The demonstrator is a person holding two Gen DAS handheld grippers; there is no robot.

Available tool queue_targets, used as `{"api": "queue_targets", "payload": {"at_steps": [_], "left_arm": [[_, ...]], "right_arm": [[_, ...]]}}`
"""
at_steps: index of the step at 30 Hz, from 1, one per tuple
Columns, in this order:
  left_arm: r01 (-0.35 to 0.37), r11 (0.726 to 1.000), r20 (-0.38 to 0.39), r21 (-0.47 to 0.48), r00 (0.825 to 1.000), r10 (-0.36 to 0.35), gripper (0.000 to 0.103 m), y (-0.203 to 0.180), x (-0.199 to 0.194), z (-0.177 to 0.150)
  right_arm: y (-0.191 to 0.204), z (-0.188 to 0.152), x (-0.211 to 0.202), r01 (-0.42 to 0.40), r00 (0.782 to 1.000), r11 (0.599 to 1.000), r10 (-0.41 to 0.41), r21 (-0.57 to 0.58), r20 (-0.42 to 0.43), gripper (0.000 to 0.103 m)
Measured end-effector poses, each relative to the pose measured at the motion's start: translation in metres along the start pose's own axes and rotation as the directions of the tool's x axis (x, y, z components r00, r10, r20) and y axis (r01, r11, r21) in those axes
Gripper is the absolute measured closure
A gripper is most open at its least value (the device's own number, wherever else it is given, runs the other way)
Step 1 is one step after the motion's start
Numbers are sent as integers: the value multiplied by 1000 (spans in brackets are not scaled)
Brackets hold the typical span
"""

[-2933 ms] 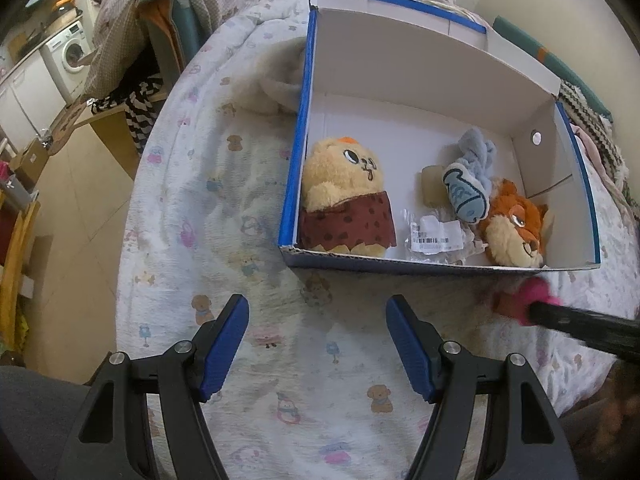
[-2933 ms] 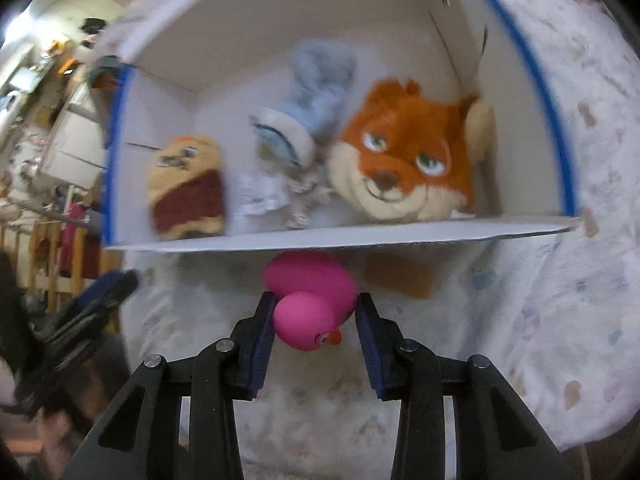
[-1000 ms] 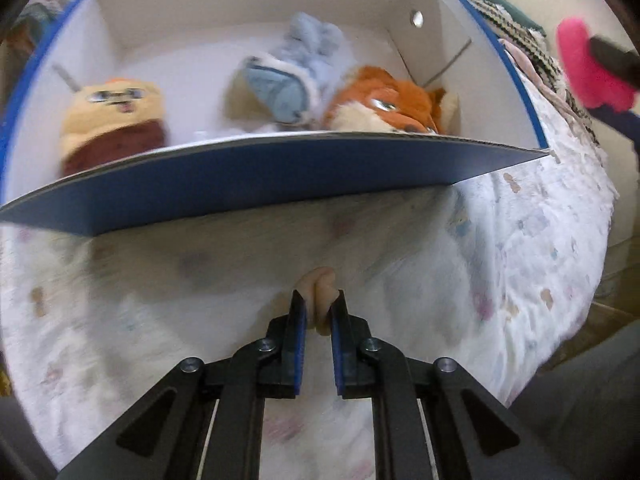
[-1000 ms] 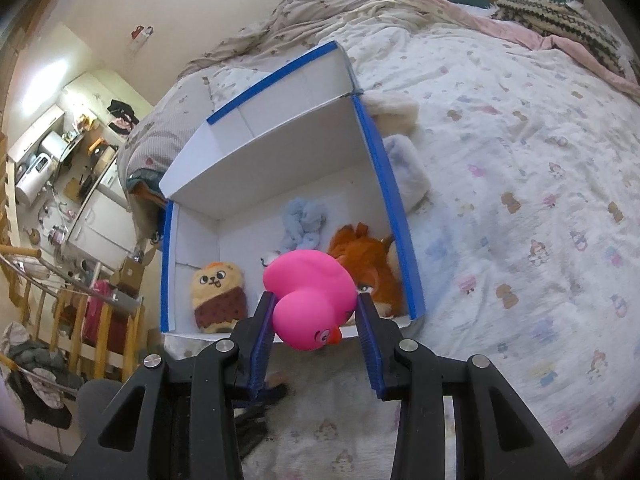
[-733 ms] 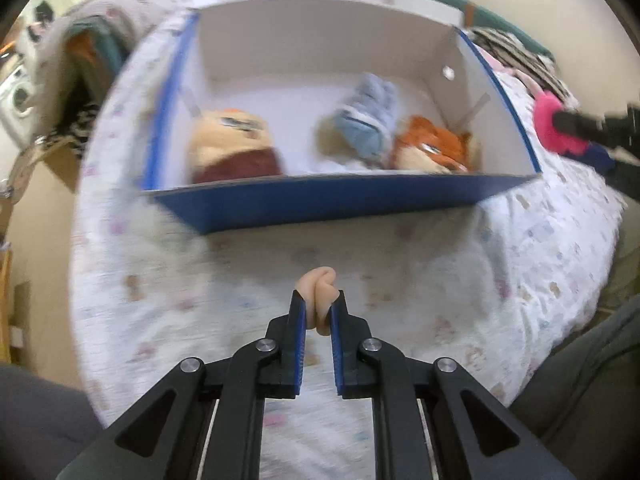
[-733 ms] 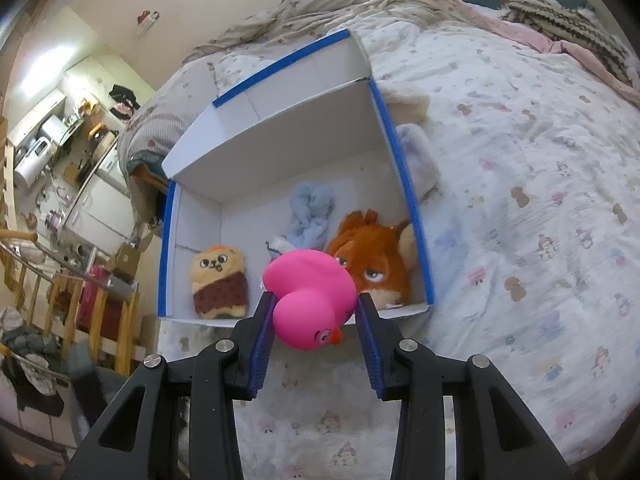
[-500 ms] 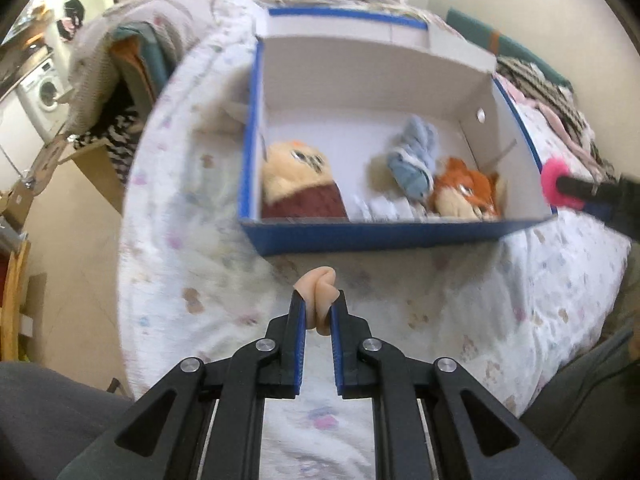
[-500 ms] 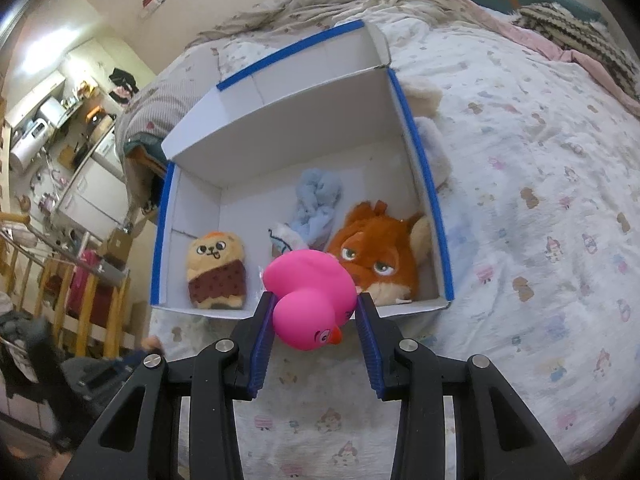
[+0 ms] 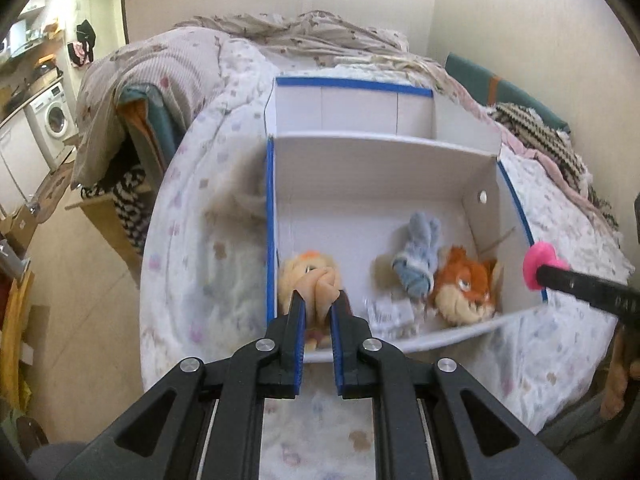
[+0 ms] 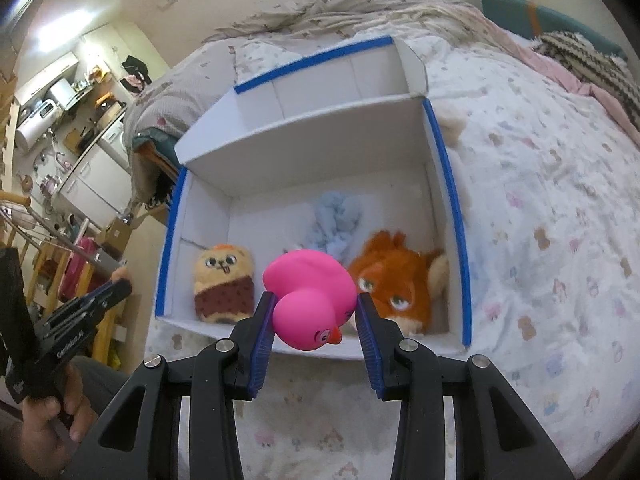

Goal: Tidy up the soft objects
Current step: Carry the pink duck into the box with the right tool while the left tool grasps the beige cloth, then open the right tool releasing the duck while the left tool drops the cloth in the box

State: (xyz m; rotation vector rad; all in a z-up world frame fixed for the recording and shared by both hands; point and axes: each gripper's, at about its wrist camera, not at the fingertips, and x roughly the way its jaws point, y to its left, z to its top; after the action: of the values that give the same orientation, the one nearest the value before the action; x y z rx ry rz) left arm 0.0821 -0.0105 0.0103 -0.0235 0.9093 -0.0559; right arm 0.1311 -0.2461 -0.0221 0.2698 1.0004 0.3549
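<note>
two tongs (image 9: 318,306) (image 10: 316,312), three boxed plush toys (image 10: 224,280)

Box (image 9: 380,168) sits on the bed (image 9: 192,240), its lid standing up behind. Inside, along the near wall: hamster plush (image 10: 224,276) at left, fox plush (image 10: 396,276) at right, bunny plush (image 9: 418,256) between them and further back. Paper tag (image 9: 390,312) lies between hamster and fox. Washing machine (image 9: 54,124) stands far left, off the bed.
</note>
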Motion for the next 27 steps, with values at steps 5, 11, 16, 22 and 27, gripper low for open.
{"api": "queue_targets", "payload": {"at_steps": [5,11,16,22,27], "left_arm": [[-2,1000,32,-6,999,2,92,-7,9,28],[-3,1000,37,1,999,3,92,-26,40,55],[10,1000,17,-6,1000,-10,92,-36,75,56],[8,1000,-25,-6,1000,-8,92,-39,108,44],[17,1000,-52,-17,998,-18,91,-39,120,39]], "right_arm": [[8,21,6,1,1000,1000,-1,-18,24,62],[2,24,38,21,1000,1000,-21,-18,19,62],[1,15,57,55,998,998,-56,-39,-26,62],[1,9,73,82,994,995,-86,-64,-64,62],[2,9,86,79,992,996,-84,-52,-99,62]]}}
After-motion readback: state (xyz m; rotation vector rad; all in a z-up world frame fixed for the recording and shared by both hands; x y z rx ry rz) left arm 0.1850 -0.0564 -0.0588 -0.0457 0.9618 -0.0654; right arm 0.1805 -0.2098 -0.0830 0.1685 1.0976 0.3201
